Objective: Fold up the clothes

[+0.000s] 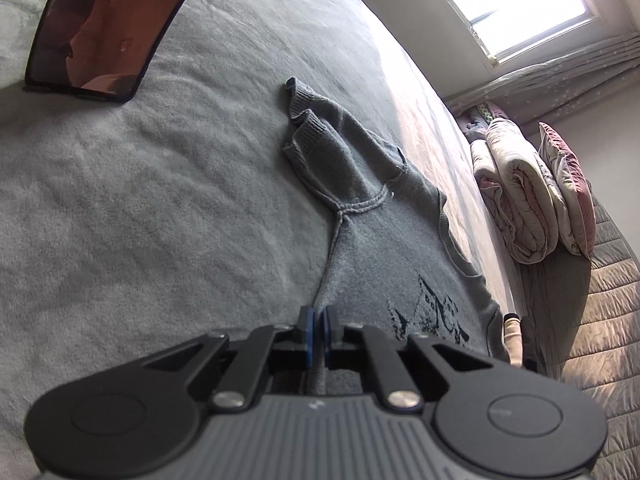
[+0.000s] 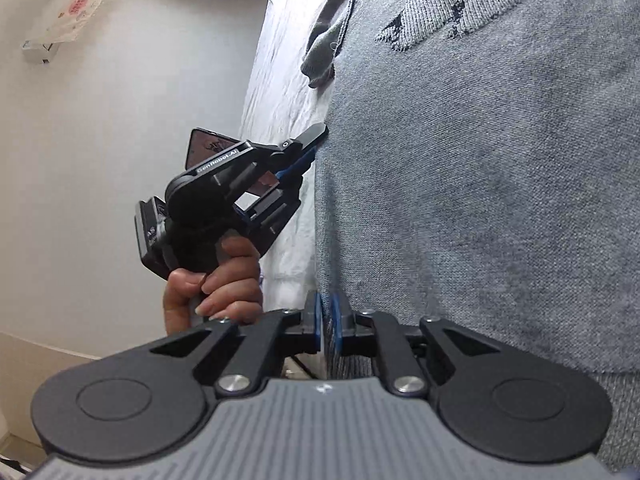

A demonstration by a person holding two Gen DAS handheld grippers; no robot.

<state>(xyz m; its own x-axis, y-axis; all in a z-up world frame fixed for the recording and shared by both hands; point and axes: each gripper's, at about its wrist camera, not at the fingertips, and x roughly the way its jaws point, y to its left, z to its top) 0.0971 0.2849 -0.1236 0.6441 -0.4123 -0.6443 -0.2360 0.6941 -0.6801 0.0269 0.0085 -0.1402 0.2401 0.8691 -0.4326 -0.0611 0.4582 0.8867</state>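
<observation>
A person's hand (image 2: 214,280) is wrapping around the grip of the left gripper (image 2: 310,142), tilting it up toward the grey sweater (image 2: 500,184), and its fingers are pinching the sweater's edge. Below that spot, along the same edge, the right gripper (image 2: 327,322) is clamping the knit between its blue pads (image 2: 318,320). In the left wrist view the left gripper (image 1: 319,330) is closing tightly on a fold of the sweater (image 1: 380,240), which is lying spread over the grey bed cover (image 1: 140,200), sleeves trailing away from the gripper and the dark printed motif (image 1: 432,316) just beside it. Only this view is showing the phone (image 1: 108,24) lying on the cover far beyond the sweater, the rolled quilts (image 1: 520,196) past its far side, and the window (image 1: 520,4). Only the right wrist view is showing the hand and the white wall (image 2: 120,100).
</observation>
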